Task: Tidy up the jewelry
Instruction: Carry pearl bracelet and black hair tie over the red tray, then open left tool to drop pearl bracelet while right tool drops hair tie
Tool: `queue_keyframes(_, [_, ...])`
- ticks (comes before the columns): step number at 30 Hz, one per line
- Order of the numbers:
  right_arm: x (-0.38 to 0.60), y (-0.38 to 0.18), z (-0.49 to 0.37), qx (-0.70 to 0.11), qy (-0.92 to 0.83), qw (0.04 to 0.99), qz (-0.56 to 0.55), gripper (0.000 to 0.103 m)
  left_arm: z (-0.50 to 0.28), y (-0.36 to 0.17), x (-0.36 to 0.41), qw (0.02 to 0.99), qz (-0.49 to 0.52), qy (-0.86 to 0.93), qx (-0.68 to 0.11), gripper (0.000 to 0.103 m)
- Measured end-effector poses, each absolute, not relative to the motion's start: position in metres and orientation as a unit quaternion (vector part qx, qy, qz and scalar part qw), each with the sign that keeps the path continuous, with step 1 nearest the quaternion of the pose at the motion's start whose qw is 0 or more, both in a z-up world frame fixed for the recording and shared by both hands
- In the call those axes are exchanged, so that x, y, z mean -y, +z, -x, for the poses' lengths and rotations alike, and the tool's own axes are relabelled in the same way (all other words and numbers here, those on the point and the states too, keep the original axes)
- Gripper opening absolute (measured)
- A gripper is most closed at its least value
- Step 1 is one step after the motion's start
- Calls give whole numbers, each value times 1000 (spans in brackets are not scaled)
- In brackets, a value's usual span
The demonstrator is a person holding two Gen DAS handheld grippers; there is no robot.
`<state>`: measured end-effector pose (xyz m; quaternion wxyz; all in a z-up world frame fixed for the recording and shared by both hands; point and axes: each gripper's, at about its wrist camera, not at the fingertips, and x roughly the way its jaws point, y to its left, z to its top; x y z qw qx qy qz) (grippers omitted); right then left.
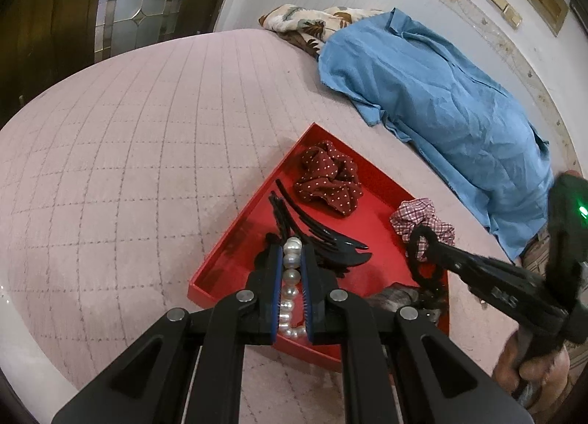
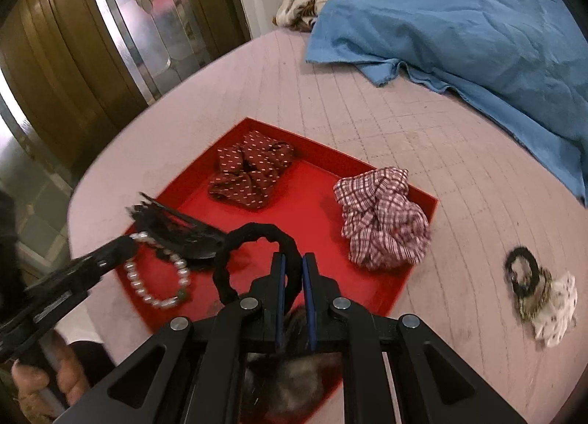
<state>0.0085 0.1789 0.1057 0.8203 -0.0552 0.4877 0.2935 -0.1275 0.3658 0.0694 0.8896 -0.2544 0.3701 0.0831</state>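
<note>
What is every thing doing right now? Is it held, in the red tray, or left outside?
left gripper: shut on the pearl bracelet.
right gripper: shut on the black hair tie.
red tray: open, on the bed.
dotted scrunchie: in the tray.
checked scrunchie: in the tray, by its rim.
black claw clip: in the tray.
spotted hair tie: outside, on the bed.

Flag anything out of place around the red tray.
One stray: a small scrunchie bundle lies on the pink bedcover, outside the red tray. The checked scrunchie sits against the tray's far rim. Nothing is spilled or damaged.
</note>
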Motion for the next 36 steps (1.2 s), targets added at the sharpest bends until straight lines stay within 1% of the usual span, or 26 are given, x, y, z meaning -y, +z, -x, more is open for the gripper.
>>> queue_keyframes(9, [-197,79,-38,-511,270,812,77,10,124,64,-364,891,240,84,-375,9])
queue_keyframes(13, [-203,74,-38,-514,269,810,85,11,122,62,-364,891,238,83,-377,9])
queue_keyframes(17, [-203,74,-38,-518,272,808,72,11,120,61,-366,891,243,83,-375,10])
queue_keyframes(18, [-202,74,-38,-519,272,807,66,13,121,61,-367,891,246,83,-374,13])
queue_keyframes(19, [-202,76,-37,-519,272,808,62,17,121,62,-367,891,248,82,-372,17])
queue_keyframes(20, [-201,78,-36,-518,271,809,58,20,122,62,-367,891,250,84,-369,27])
queue_keyframes(21, [-200,81,-35,-515,271,811,55,26,124,64,-368,893,250,88,-364,34])
queue_keyframes(22, [-199,83,-34,-512,270,814,55,31,126,66,-368,896,249,91,-357,35])
queue_keyframes(23, [-196,88,-32,-508,269,817,53,32,128,68,-368,898,249,90,-352,36])
queue_keyframes(26, [-189,98,-26,-501,271,821,45,33,132,72,-365,903,248,88,-340,43])
queue_keyframes(28, [-184,105,-19,-495,273,823,42,36,135,76,-363,907,244,85,-332,45])
queue_keyframes(30, [-176,111,-12,-491,274,826,36,38,138,79,-360,911,237,87,-326,49])
queue_keyframes(34, [-154,120,6,-483,275,831,26,38,142,83,-354,918,216,99,-317,52])
queue_keyframes(36, [-139,128,17,-473,273,838,24,39,144,85,-350,921,198,114,-314,58])
